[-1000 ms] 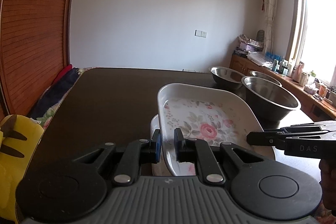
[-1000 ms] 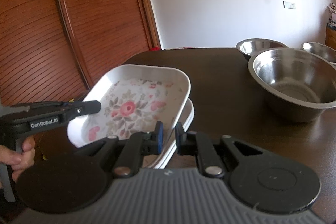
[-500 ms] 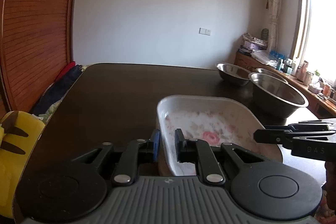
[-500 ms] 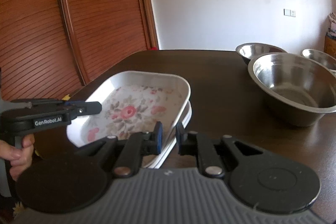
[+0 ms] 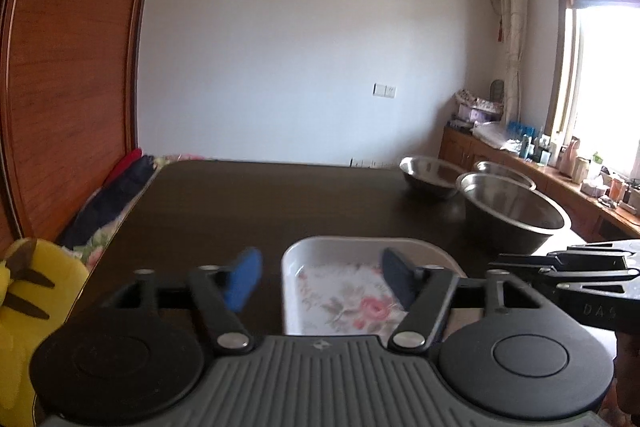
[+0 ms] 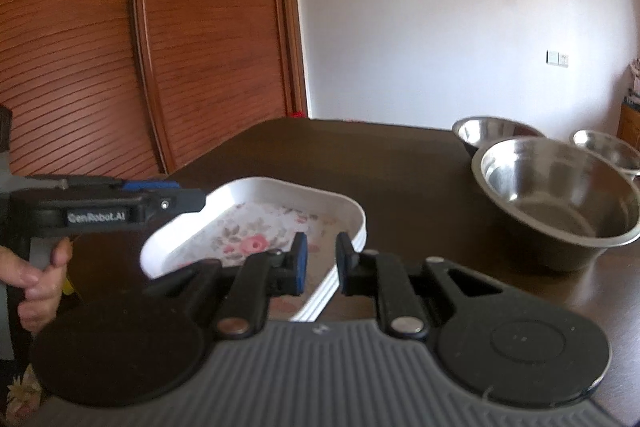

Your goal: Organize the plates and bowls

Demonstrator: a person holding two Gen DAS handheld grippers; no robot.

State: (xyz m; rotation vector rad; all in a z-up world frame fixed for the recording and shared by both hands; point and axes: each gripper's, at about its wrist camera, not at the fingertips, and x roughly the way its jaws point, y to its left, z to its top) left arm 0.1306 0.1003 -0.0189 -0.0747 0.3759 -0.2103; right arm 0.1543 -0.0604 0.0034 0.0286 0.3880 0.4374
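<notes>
Left gripper: jaws spread wide, blue pads clear of everything; one pad sits lower centre-left of the left wrist view, the other overlaps the plate's right half. Holding nothing.

Right gripper: jaws only narrowly apart, a small gap between pads, nothing clamped; it hovers at the near right edge of the plate stack.

Floral plate: white, squarish, rounded corners, rose print, raised rim. Lies flat at lower centre of the left wrist view. In the right wrist view it tops a stack; layered white rims show at its lower right edge. Exact count not resolvable.

Table: dark, glossy. Steel bowls at right of both views: large bowl nearest, two smaller bowls behind it, apart from the plates.

Handling judgement: plates look like stiff melamine or ceramic, light to moderate, smooth and slippery; chipping is possible if dropped. Best hold is a pinch on the raised rim at mid-side. Bowls: rigid, thin rolled rim, slick; grip the rim wall, expect swing.
</notes>
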